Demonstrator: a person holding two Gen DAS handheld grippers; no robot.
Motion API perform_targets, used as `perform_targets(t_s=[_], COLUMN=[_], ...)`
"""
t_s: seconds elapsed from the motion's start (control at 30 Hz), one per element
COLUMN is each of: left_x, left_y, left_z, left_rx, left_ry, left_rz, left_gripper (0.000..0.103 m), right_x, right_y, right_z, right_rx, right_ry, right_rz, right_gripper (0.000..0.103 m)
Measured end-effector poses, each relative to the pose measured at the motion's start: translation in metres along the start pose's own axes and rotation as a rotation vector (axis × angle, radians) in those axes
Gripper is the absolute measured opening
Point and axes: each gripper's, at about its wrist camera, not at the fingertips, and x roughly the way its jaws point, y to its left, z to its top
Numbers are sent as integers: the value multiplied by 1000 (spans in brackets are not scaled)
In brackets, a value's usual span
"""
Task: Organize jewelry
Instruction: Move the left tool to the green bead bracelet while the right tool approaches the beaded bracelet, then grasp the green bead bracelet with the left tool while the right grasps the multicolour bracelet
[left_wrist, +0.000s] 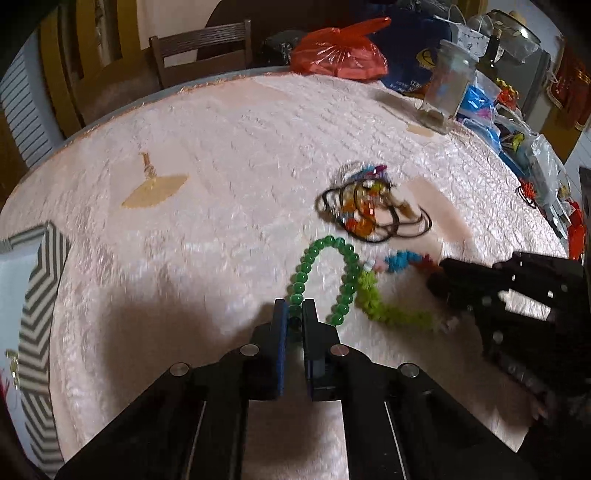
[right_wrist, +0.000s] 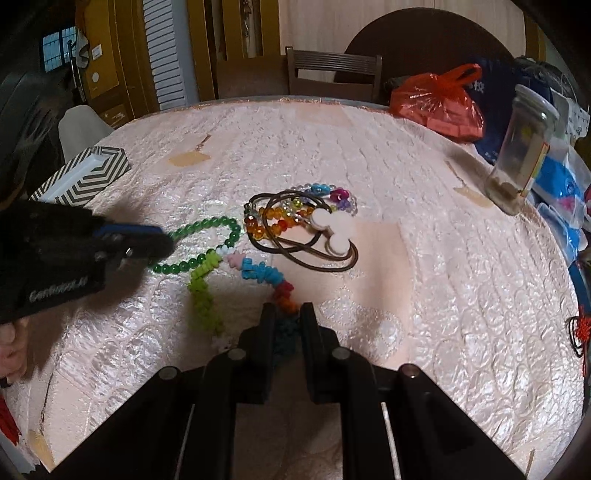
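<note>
My left gripper (left_wrist: 294, 314) is shut on a green bead bracelet (left_wrist: 325, 273), which loops out over the pink tablecloth; both show in the right wrist view, gripper (right_wrist: 162, 243) and bracelet (right_wrist: 207, 240). My right gripper (right_wrist: 287, 317) is shut on a multicoloured chunky bead bracelet (right_wrist: 258, 271) with lime, blue and orange parts; it also shows in the left wrist view (left_wrist: 388, 291), with the right gripper (left_wrist: 439, 277) at its end. A tangle of brown cords and amber beads (right_wrist: 295, 225) lies beyond, also in the left wrist view (left_wrist: 365, 210).
A chevron-striped box (right_wrist: 88, 173) stands at the table's left, also in the left wrist view (left_wrist: 40, 295). A glass jar (right_wrist: 524, 147), a red plastic bag (right_wrist: 439, 103) and clutter line the far right edge. A chair (right_wrist: 332, 74) stands behind the table.
</note>
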Motion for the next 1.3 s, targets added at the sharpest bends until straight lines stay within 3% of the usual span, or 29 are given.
perform_targets(t_s=[0.1, 0.17, 0.2, 0.23, 0.3, 0.33, 0.4, 0.47, 0.53, 0.77, 0.83, 0.87, 0.93, 1.03, 1.23, 1.3], left_x=[-1, -1, 0, 0, 0, 0, 0, 0, 0, 0, -1, -1, -1, 0, -1, -1], left_y=[-2, -2, -3, -5, -7, -7, -6, -7, -8, -7, -7, -7, -8, -9, -10, -10], left_z=[-3, -3, -3, -4, -5, -5, -5, -5, -6, -7, -7, -7, -7, -6, -7, -7], left_rx=[2, -2, 1, 6, 10, 5, -15, -21, -24, -49, -50, -49, -51, -47, -54, -56], left_ry=[-11, -11, -16, -21, -26, -27, -28, -32, -38, -46, -47, -47, -46, -39, -47, -49], left_rz=[10, 16, 22, 30, 44, 46, 48, 58, 67, 66, 69, 71, 75, 83, 84, 89], left_gripper=[17, 17, 17, 17, 17, 17, 17, 17, 17, 17, 17, 17, 17, 17, 17, 17], right_x=[0, 0, 0, 1, 8, 9, 8, 6, 2, -1, 0, 1, 4, 7, 10, 11], right_y=[0, 2, 4, 5, 5, 2, -3, -4, -8, -34, -32, -31, -28, -21, -6, 4], right_z=[0, 0, 0, 0, -1, -2, -2, -2, -1, 2, 3, 3, 4, 9, 12, 12], right_rx=[-6, -24, -29, -31, -26, -6, 13, 15, 34, 159, 155, 145, 112, 65, -33, -106], right_ry=[0, 2, 2, 5, 49, 60, 55, 45, 20, -19, -15, -17, -20, -7, 2, 5], right_rz=[-1, -5, -10, -8, -37, -43, -26, -47, -43, 132, 147, 140, 109, 62, 59, 19], right_gripper=[15, 21, 30, 58, 101, 103, 101, 94, 76, 68, 66, 63, 46, 35, 35, 33])
